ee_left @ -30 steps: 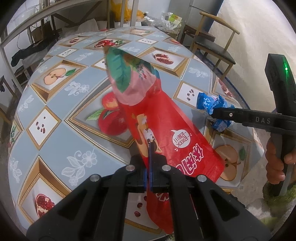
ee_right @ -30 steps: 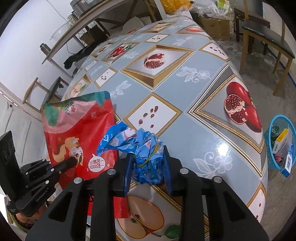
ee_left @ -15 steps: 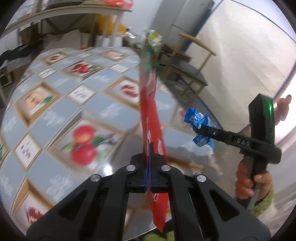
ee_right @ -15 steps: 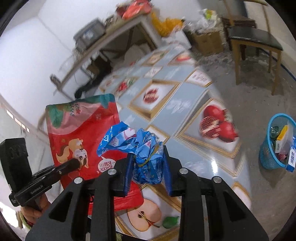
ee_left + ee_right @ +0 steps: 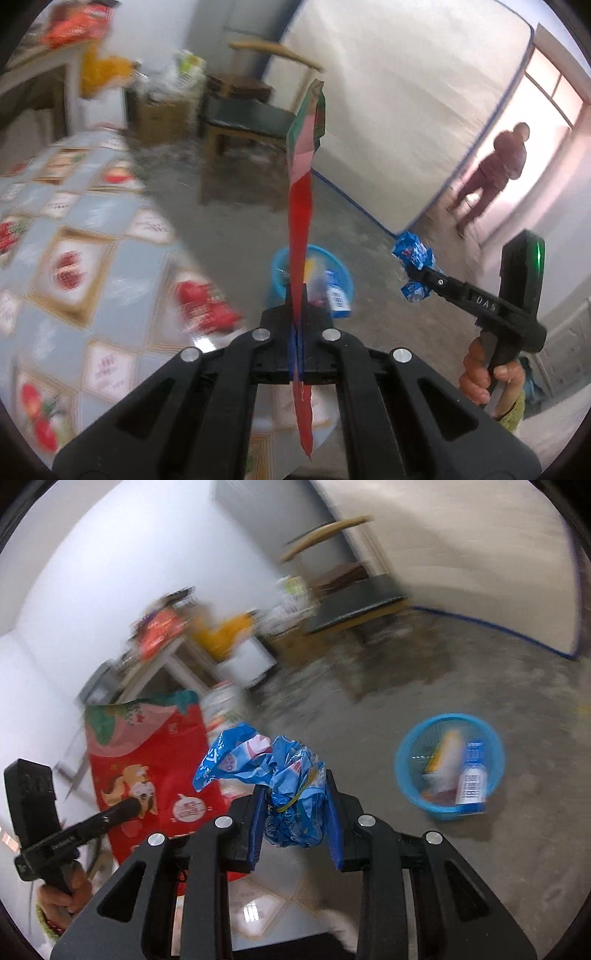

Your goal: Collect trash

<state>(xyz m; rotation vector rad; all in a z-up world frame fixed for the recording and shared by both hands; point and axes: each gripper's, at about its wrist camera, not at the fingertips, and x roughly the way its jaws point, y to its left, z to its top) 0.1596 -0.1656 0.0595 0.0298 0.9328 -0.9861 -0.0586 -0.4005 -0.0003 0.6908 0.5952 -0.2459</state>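
Observation:
My left gripper (image 5: 297,314) is shut on a flat red snack bag (image 5: 300,221), seen edge-on in the left wrist view and face-on in the right wrist view (image 5: 147,775). My right gripper (image 5: 295,805) is shut on a crumpled blue wrapper (image 5: 284,775), which also shows in the left wrist view (image 5: 413,266). Both are held in the air past the table edge. A blue trash basket (image 5: 448,764) with several items stands on the floor ahead, also in the left wrist view (image 5: 343,277) partly behind the red bag.
The fruit-patterned table (image 5: 74,258) lies to the left and below. A wooden chair (image 5: 255,110) stands beyond the basket. A cluttered shelf and boxes (image 5: 173,635) line the wall. A person (image 5: 495,173) stands in the far doorway.
Both grippers have swung right, away from the table top toward the floor, carrying the red bag and blue wrapper. The blue basket has come into view ahead.

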